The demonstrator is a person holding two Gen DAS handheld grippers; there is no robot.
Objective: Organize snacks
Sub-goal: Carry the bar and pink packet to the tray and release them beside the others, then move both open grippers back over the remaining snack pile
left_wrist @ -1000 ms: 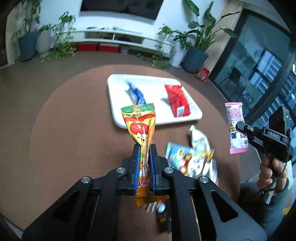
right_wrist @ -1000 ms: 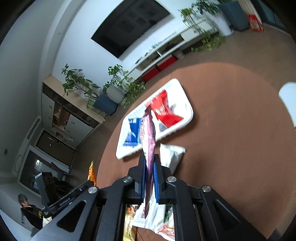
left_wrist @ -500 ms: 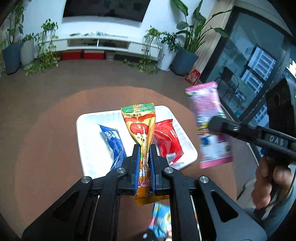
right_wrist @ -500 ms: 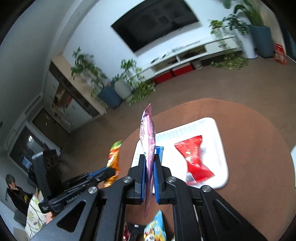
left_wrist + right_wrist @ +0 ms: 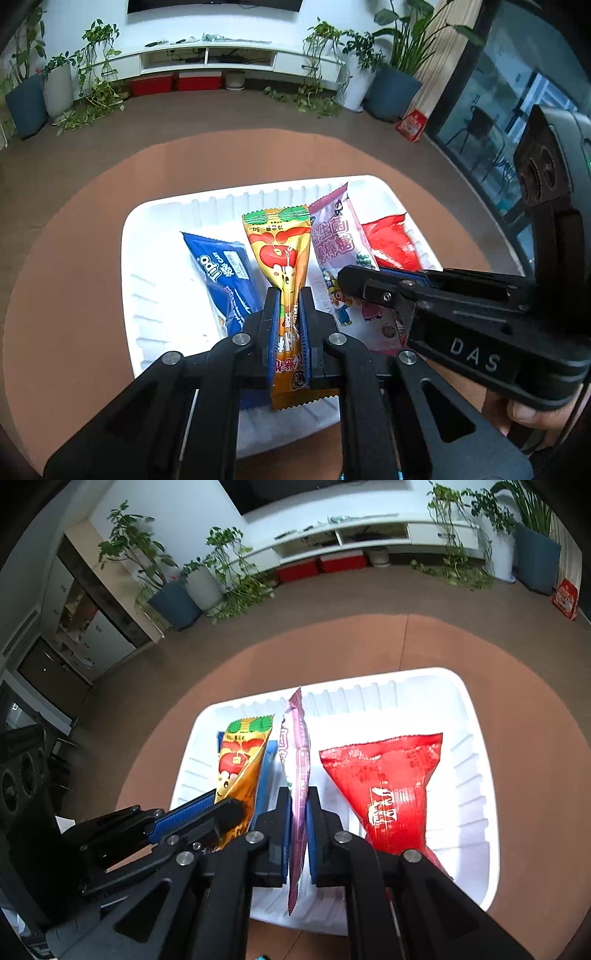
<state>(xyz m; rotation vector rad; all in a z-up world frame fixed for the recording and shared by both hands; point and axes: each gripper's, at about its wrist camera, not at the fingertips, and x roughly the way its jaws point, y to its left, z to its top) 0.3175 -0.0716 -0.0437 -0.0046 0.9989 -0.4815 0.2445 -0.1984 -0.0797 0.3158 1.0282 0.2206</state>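
Both tongs have swung in over the white tray (image 5: 155,236).
Left tongs (image 5: 287,295) pinch an orange packet (image 5: 279,254); right tongs (image 5: 298,794) pinch a pink packet (image 5: 300,760), side by side above it.

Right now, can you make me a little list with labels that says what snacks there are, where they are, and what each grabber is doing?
Tray: white ribbed plastic tray on a round brown table
Lying in tray: blue snack packet; red snack packet
Left gripper: shut on an orange-yellow snack packet, held over the tray
Right gripper: shut on a pink cartoon snack packet, held over the tray
Order from the left wrist view: blue, orange-yellow, pink, red
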